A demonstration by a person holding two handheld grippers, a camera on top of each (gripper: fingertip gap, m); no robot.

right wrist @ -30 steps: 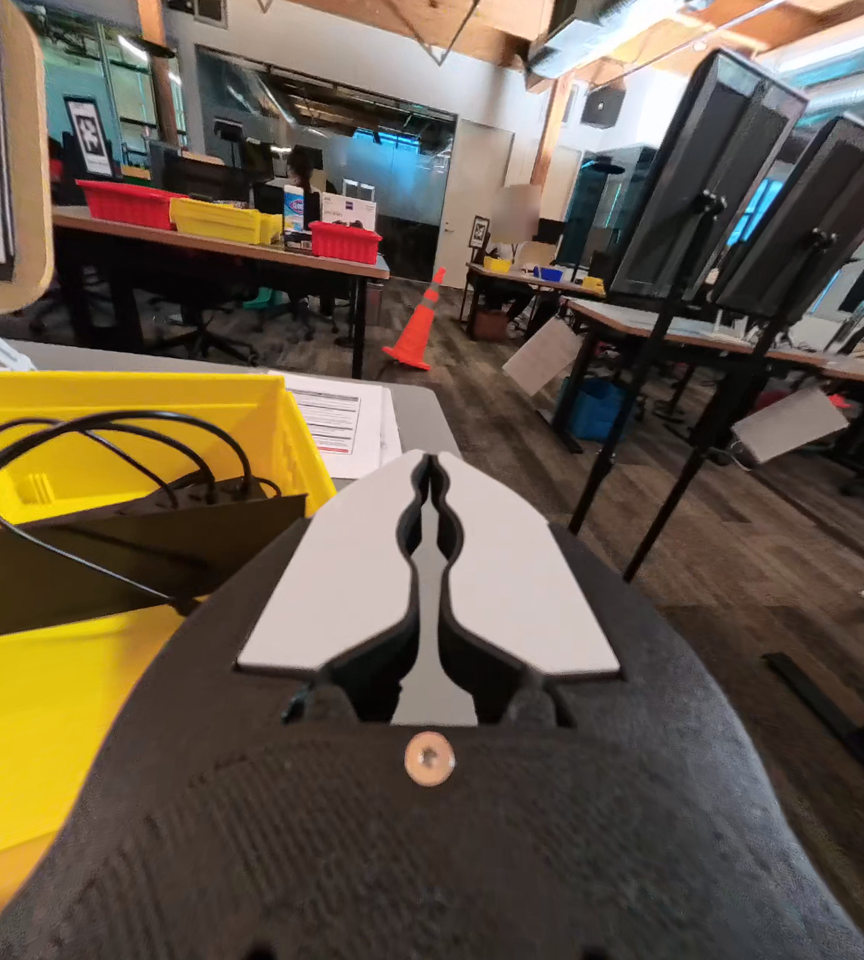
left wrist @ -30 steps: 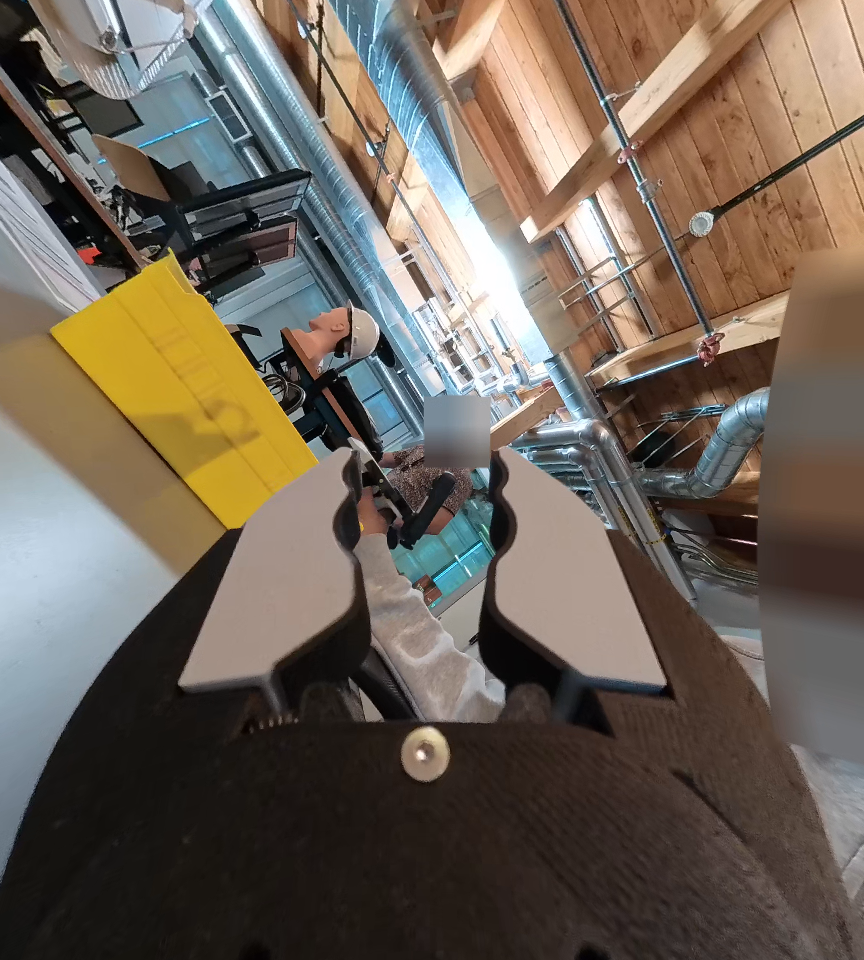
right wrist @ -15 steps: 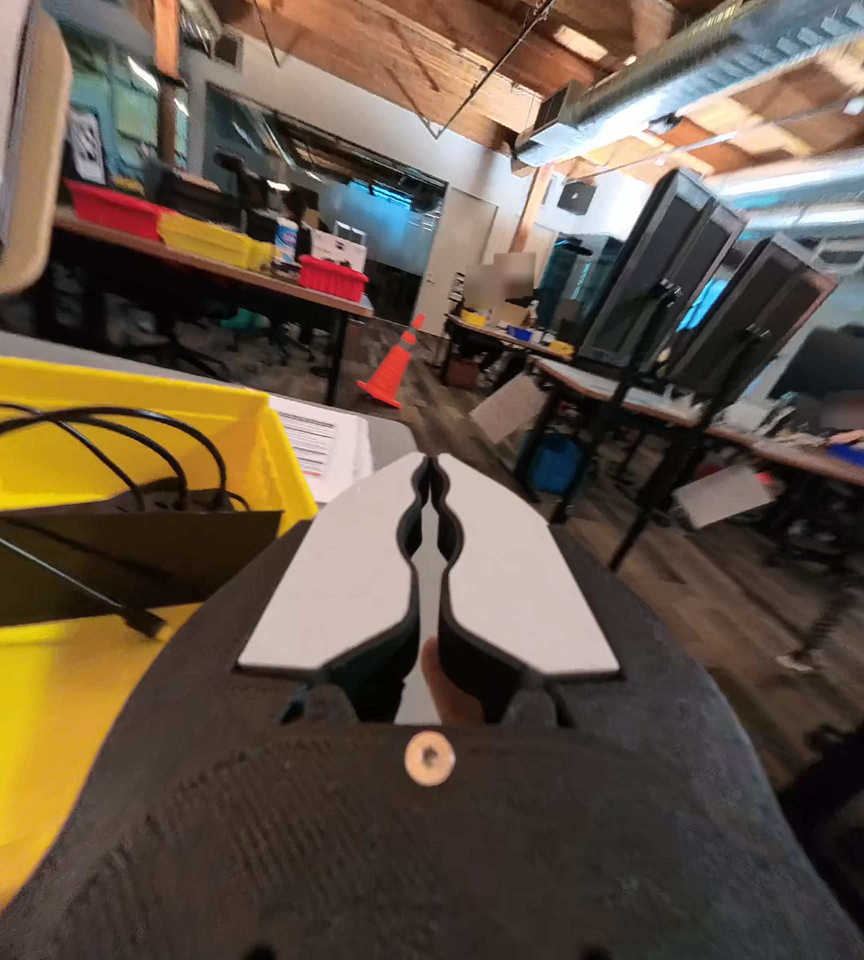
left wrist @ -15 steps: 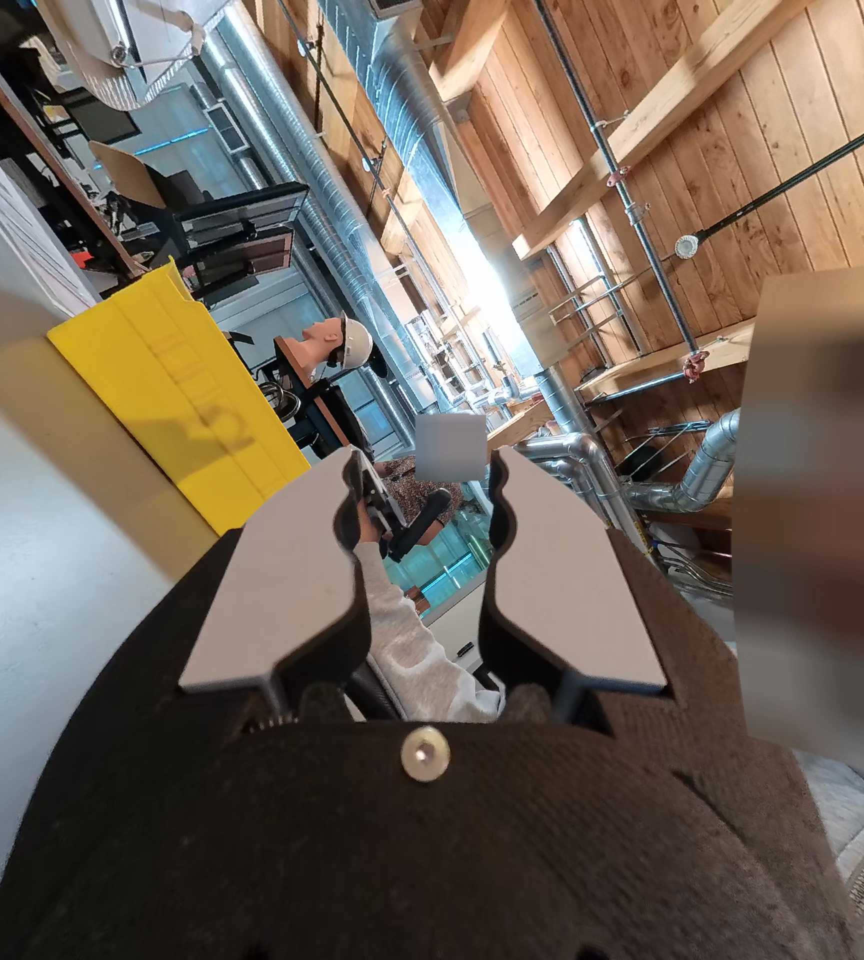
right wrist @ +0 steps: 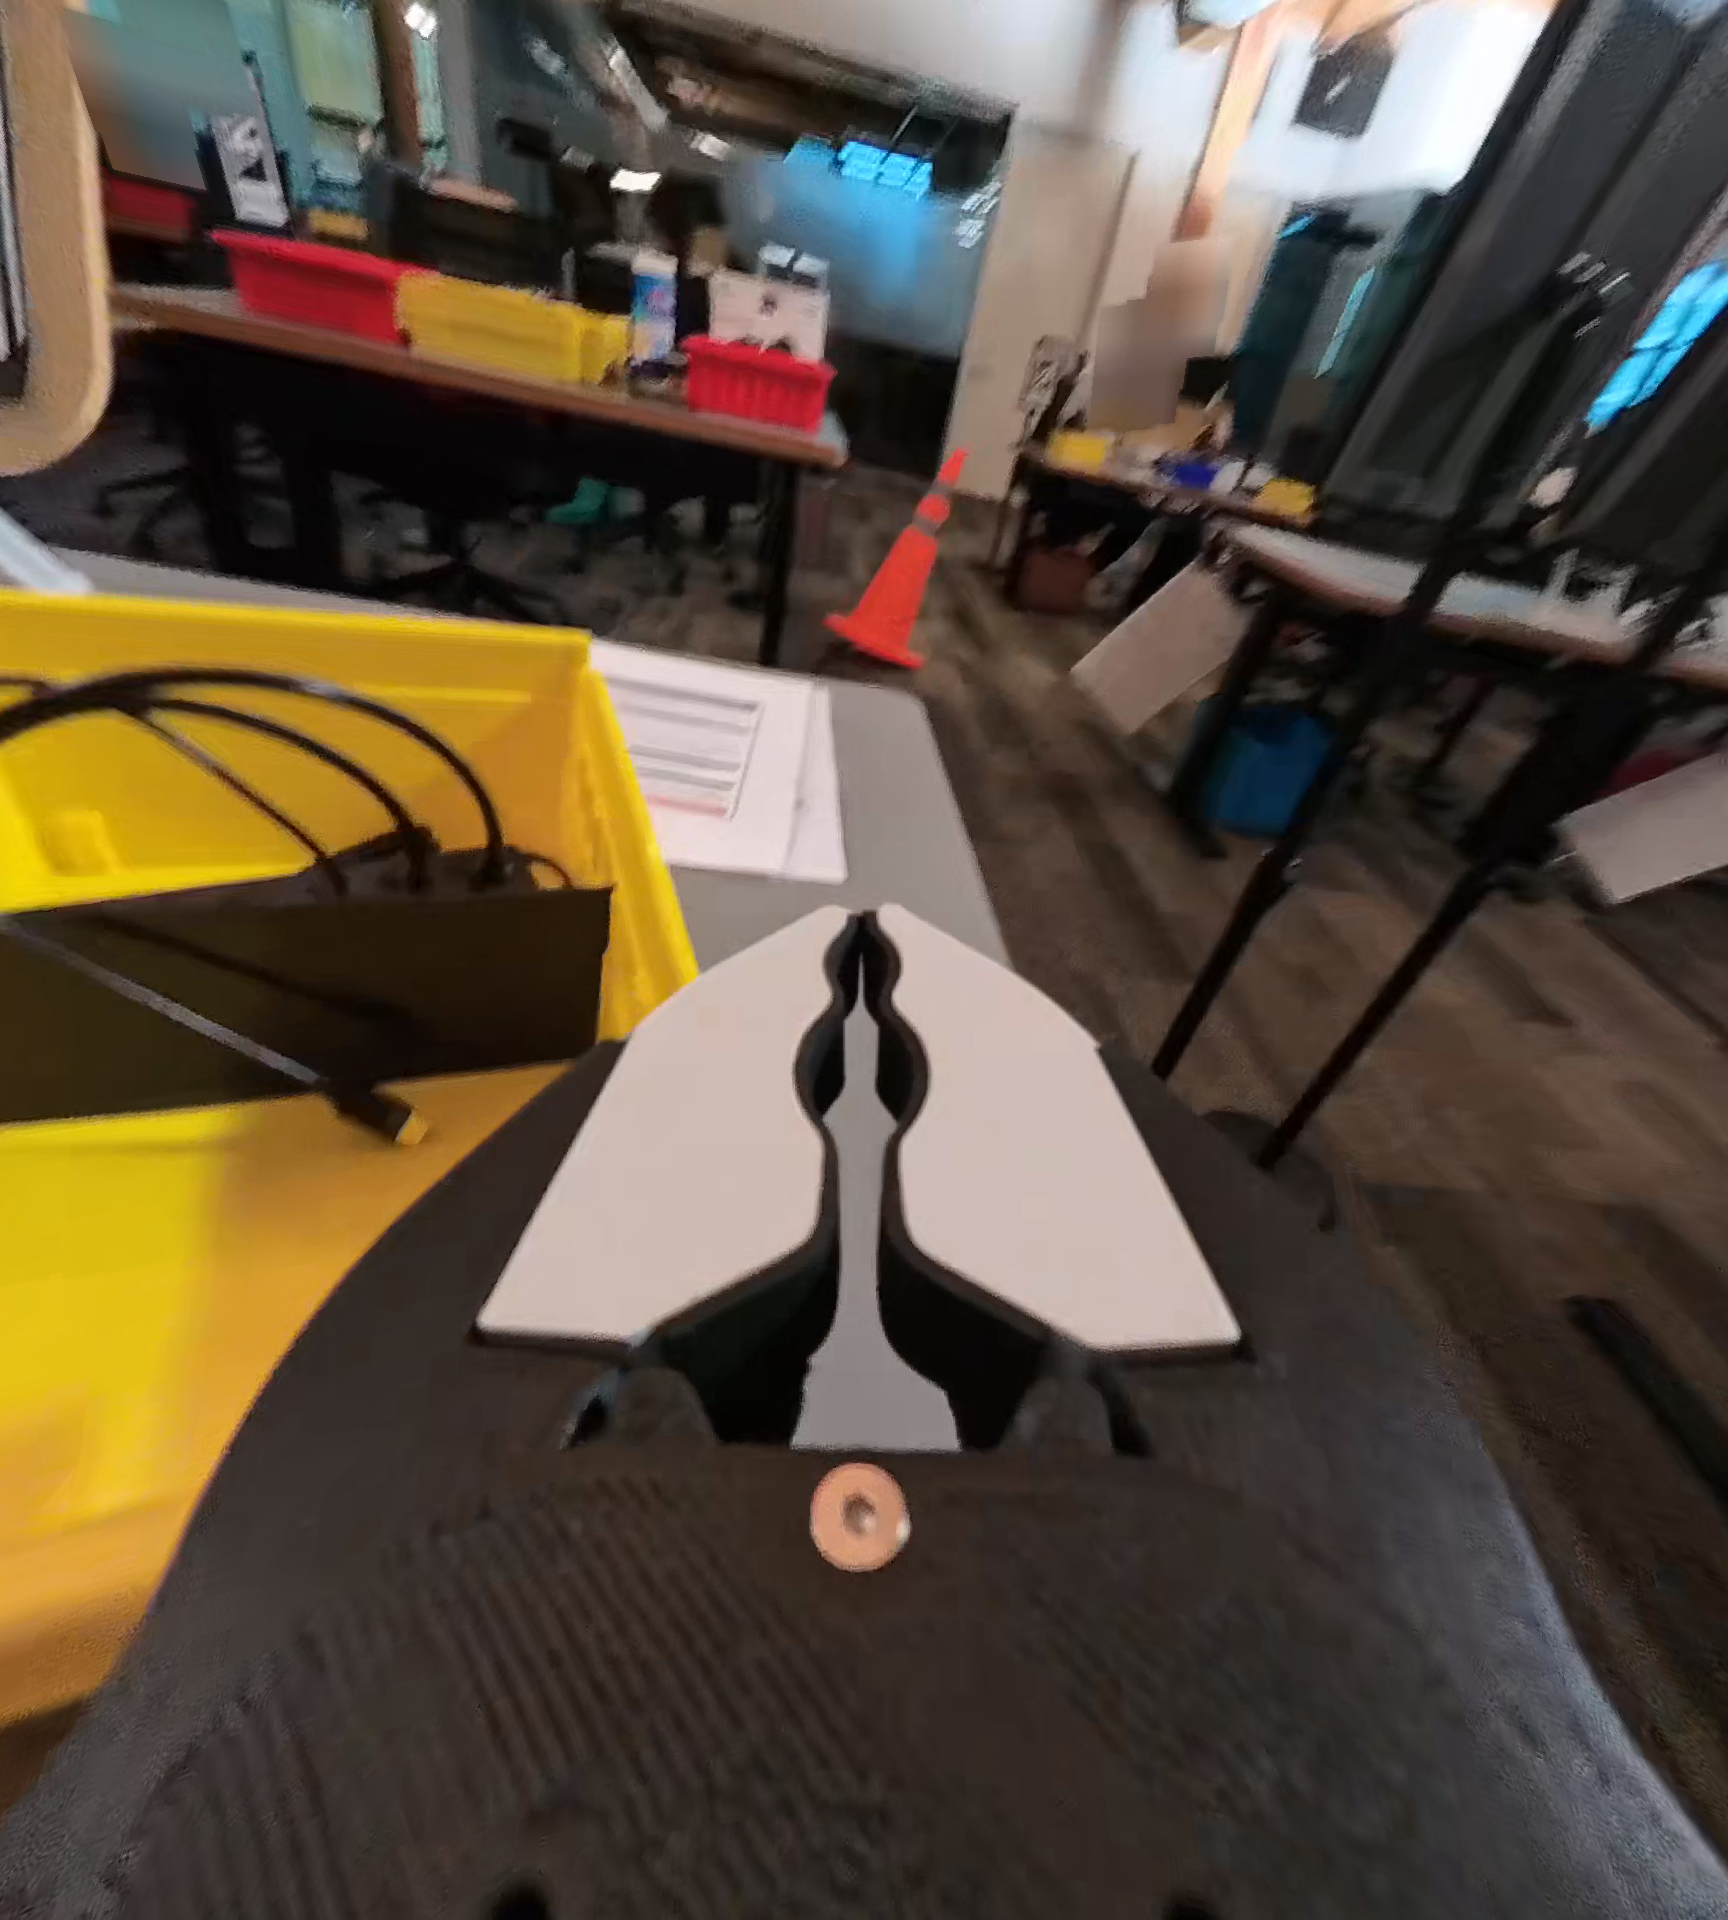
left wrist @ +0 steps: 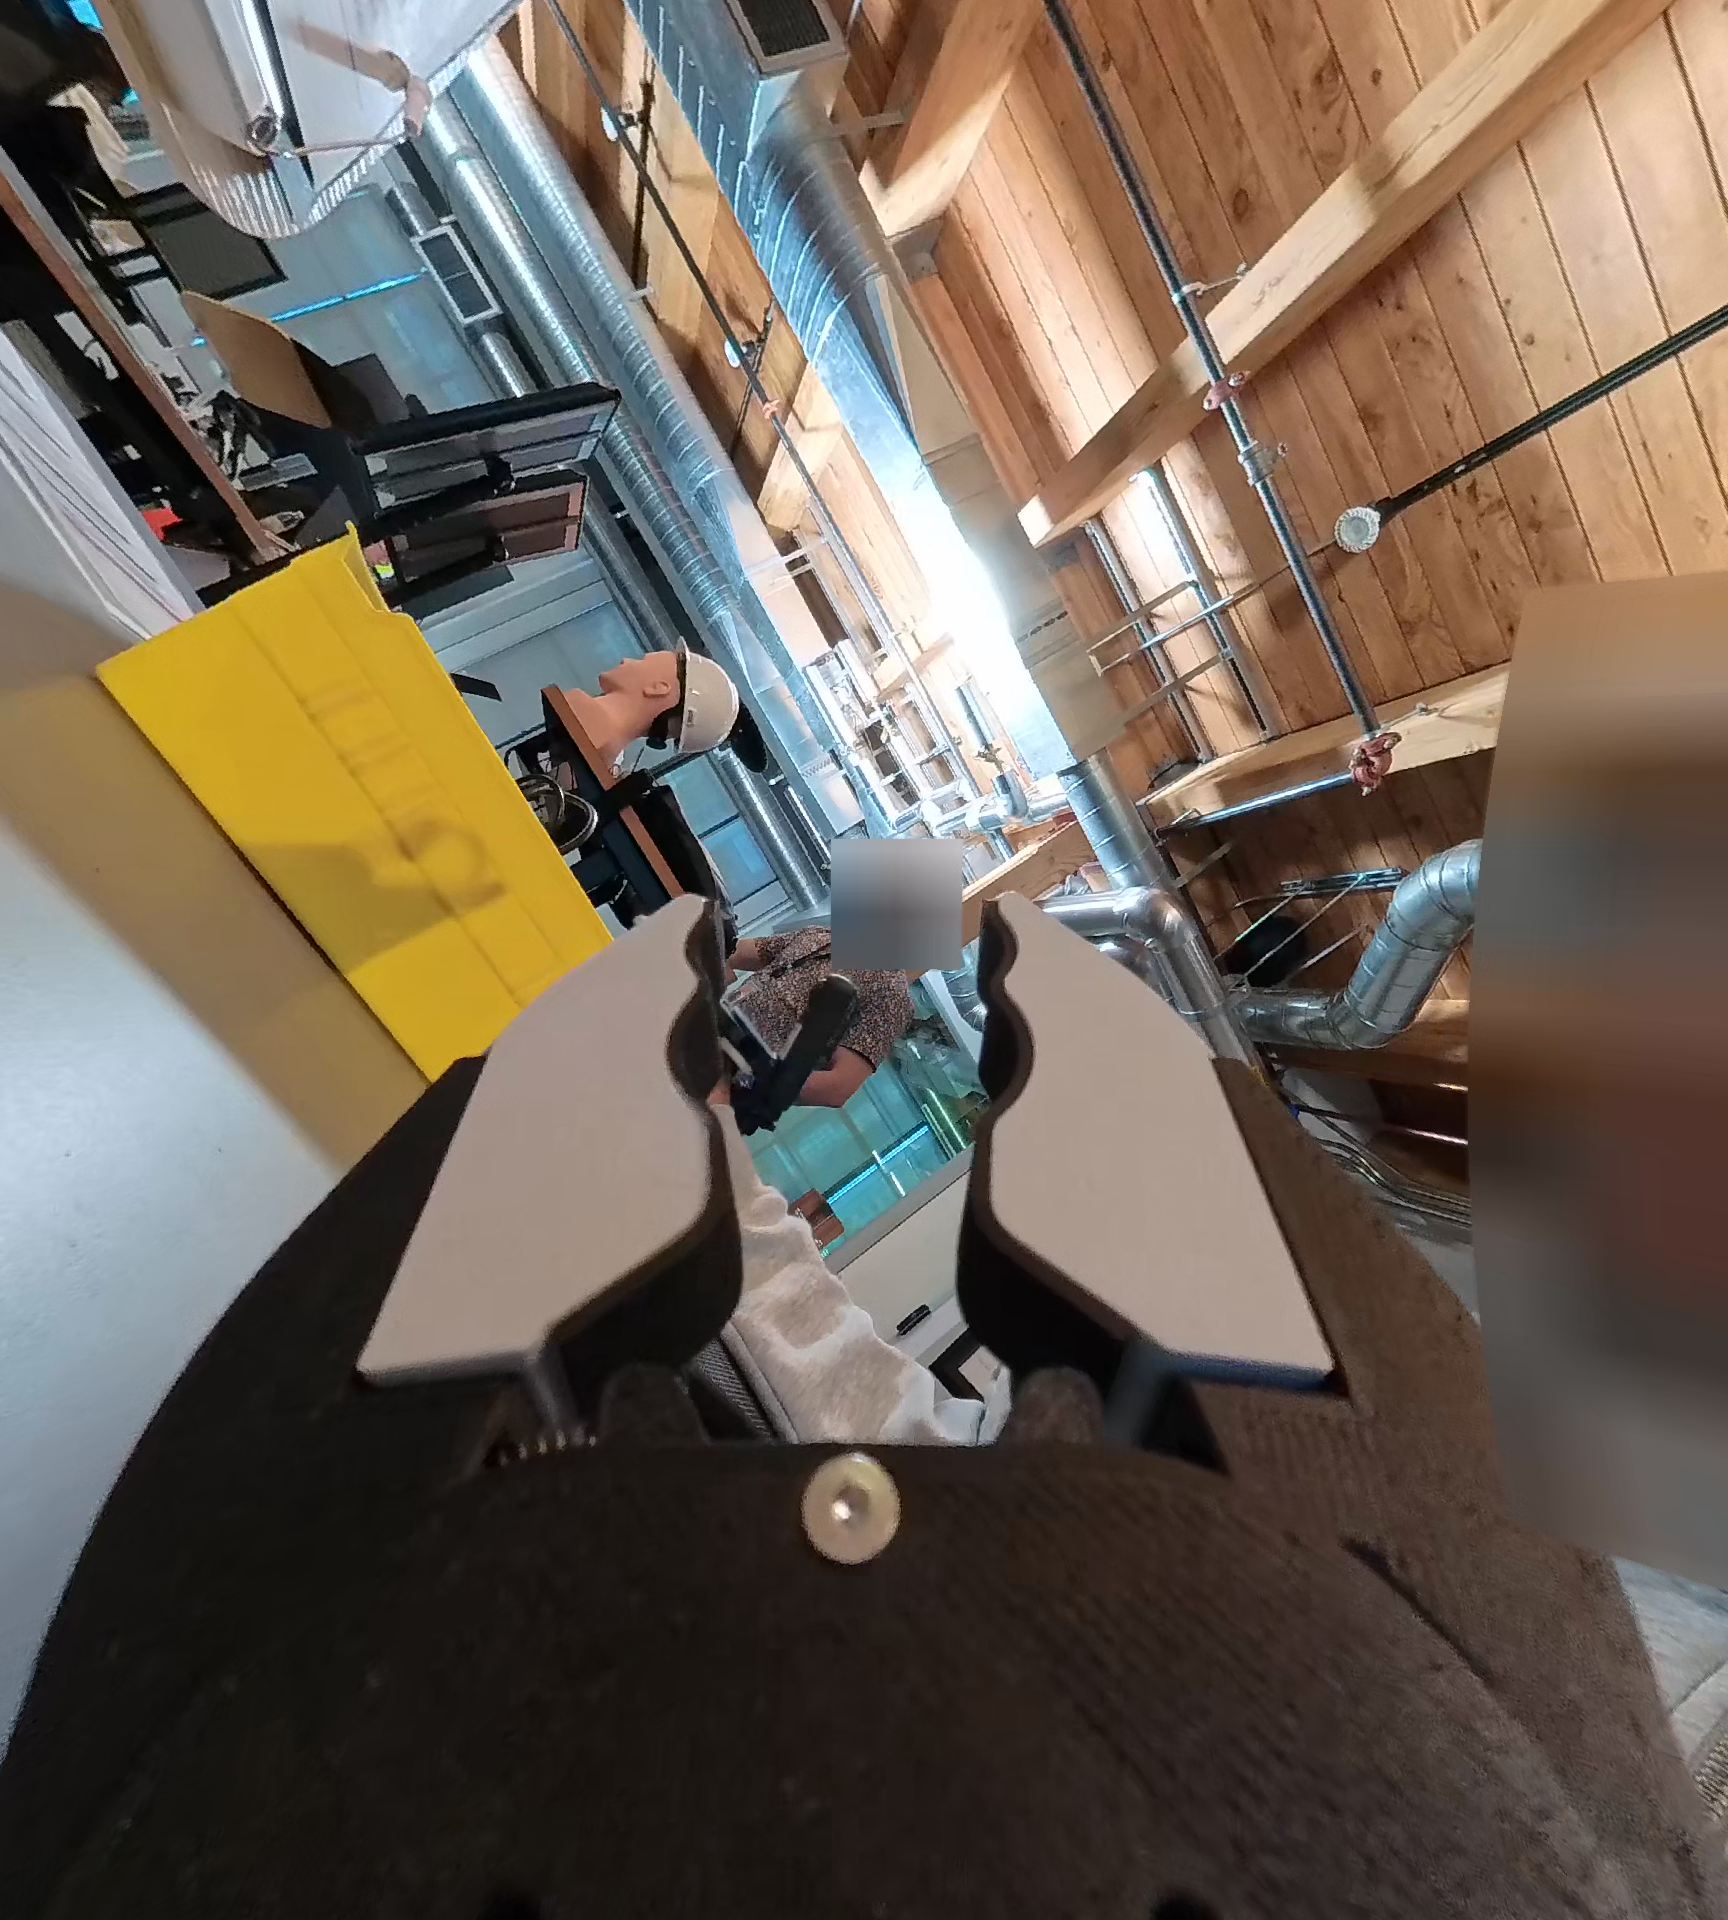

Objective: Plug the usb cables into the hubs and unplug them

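A: Claw states?
B: Left claw (left wrist: 844, 925) spread, empty, aimed at ceiling. Right claw (right wrist: 862, 925) pressed together, empty.
A: Cables?
B: Black usb cables (right wrist: 216, 727) plugged into hub (right wrist: 465, 878) inside yellow bin (right wrist: 621, 831); one loose plug (right wrist: 392, 1122) on bin floor.

Each gripper, left gripper (left wrist: 844, 951) and right gripper (right wrist: 862, 930), has a ribbed black printed body, two flat grey fingers with wavy black inner edges, and one silver screw behind them.

A light grey fleece sleeve (left wrist: 829, 1340).
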